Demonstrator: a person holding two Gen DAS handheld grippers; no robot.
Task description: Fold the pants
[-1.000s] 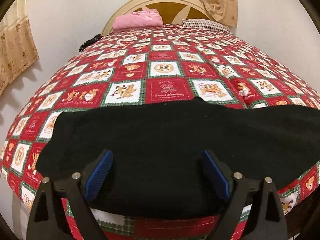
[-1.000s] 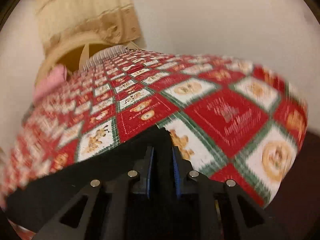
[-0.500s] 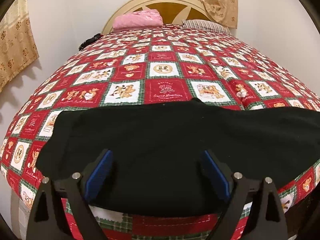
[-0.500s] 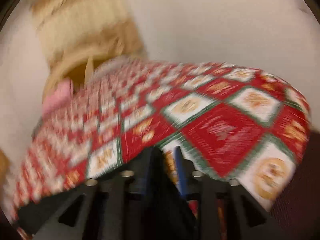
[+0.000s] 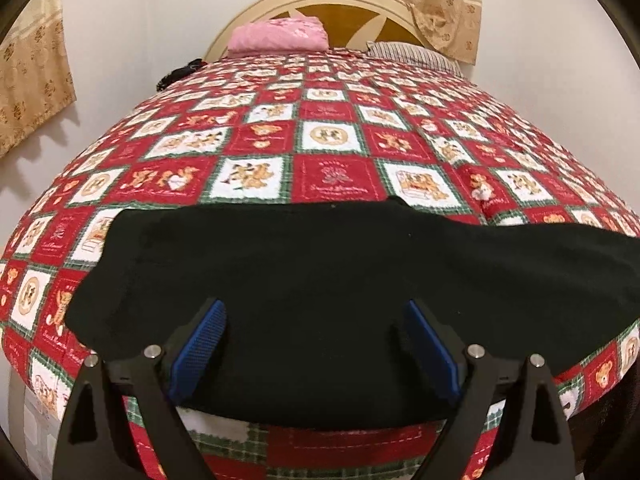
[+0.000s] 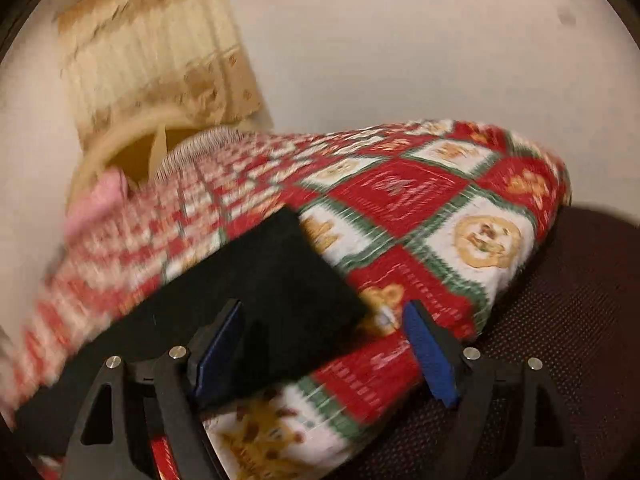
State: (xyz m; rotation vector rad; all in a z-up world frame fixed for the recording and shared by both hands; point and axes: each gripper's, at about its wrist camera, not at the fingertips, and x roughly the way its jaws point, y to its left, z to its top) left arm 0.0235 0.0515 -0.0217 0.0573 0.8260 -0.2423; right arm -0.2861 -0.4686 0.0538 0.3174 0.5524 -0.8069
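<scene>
Black pants (image 5: 320, 280) lie flat across the near end of a bed with a red, white and green patchwork quilt (image 5: 332, 136). My left gripper (image 5: 316, 344) is open, its blue pads over the pants near the bed's front edge, holding nothing. In the right wrist view my right gripper (image 6: 324, 340) is open just above the end of the pants (image 6: 260, 292), close to the bed's corner. The fabric lies free between its fingers.
A pink folded cloth (image 5: 280, 34) and a striped pillow (image 5: 412, 54) lie at the wooden headboard (image 5: 332, 4). Curtains hang on the far wall. A dark mesh surface (image 6: 560, 340) sits beside the bed's corner. The quilt (image 6: 440, 220) drops off at the right.
My right gripper has opened and let go of the end of the pants, which now lies on the quilt. The left gripper has stayed open and hardly moved.
</scene>
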